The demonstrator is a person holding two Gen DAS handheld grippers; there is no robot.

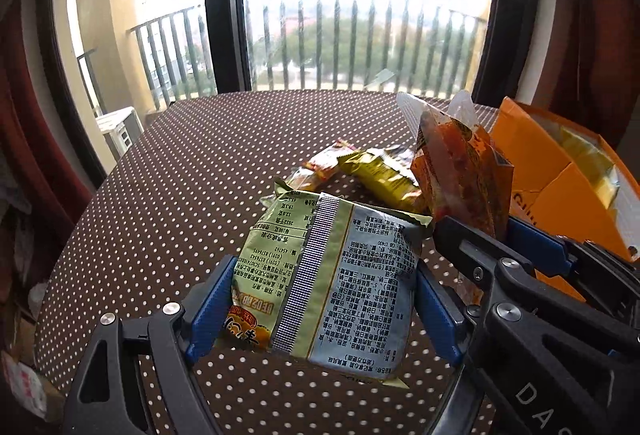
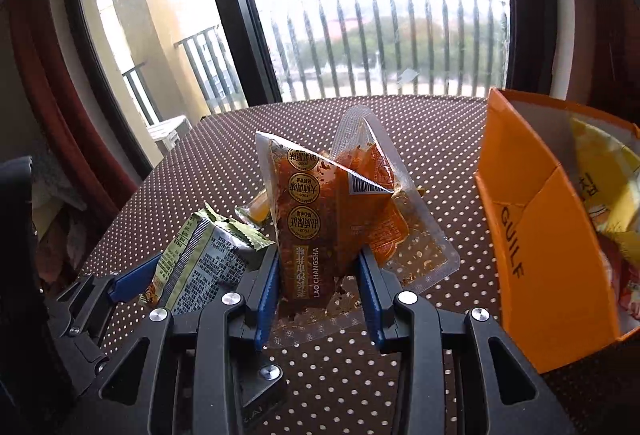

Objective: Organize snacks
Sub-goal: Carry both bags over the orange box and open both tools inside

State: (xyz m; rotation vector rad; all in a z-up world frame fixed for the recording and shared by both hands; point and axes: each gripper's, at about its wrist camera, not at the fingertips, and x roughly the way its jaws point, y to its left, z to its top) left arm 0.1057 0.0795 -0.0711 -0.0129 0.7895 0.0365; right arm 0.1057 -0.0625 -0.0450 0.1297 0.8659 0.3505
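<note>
Dotted table by the window. Orange box stands at its right side, part filled, its far side cut off. Left gripper pinches a green snack packet across its width, jaws wide, lifted off the cloth. Right gripper pinches red clear pouches, jaws narrow; probably two, overlap hides the count. Both are light, soft and slippery; grip the sealed edges. Small packets lie behind.
</note>
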